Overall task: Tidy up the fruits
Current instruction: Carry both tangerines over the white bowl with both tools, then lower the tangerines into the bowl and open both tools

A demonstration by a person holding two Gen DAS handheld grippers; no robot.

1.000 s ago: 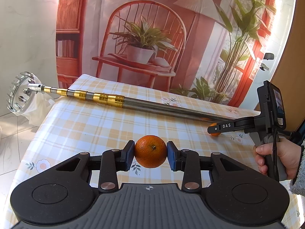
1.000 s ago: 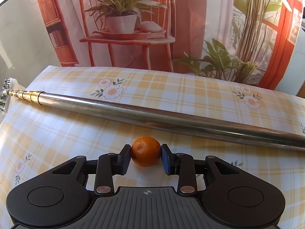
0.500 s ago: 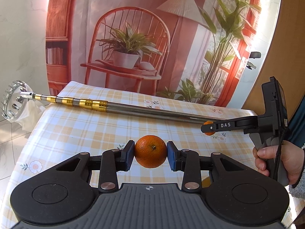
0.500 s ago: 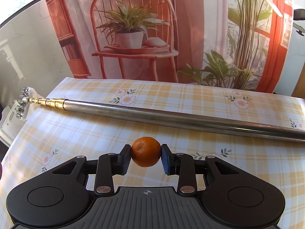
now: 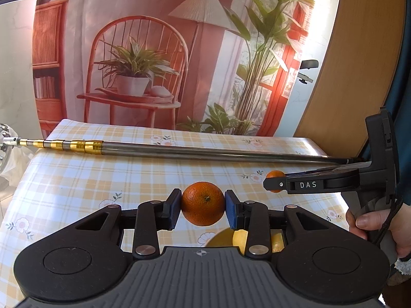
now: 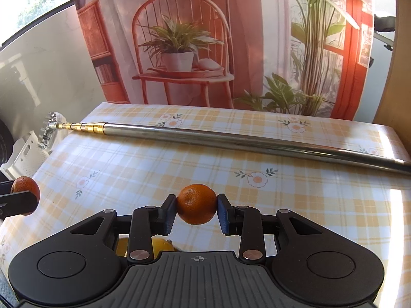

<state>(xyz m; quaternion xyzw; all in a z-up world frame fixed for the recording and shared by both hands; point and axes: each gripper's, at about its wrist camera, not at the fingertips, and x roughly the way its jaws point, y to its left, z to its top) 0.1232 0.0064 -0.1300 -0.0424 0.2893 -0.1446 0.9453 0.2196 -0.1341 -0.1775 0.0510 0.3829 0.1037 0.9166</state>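
orange (image 5: 203, 203) in left hand-held gripper (image 5: 203, 209)

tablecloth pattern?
Yellow-and-white plaid tablecloth with small printed flowers; clearest in the right wrist view.

Legible markings, one item: the letters "DAS", white capitals on black, stand on the side of the right gripper (image 5: 274, 184), along the arm of the finger nearest the camera in the left wrist view (the arm runs level, the letters upright). No other word, number, brand or label can be read in either view; the small cross-in-circle marks on each camera-side housing carry no text.
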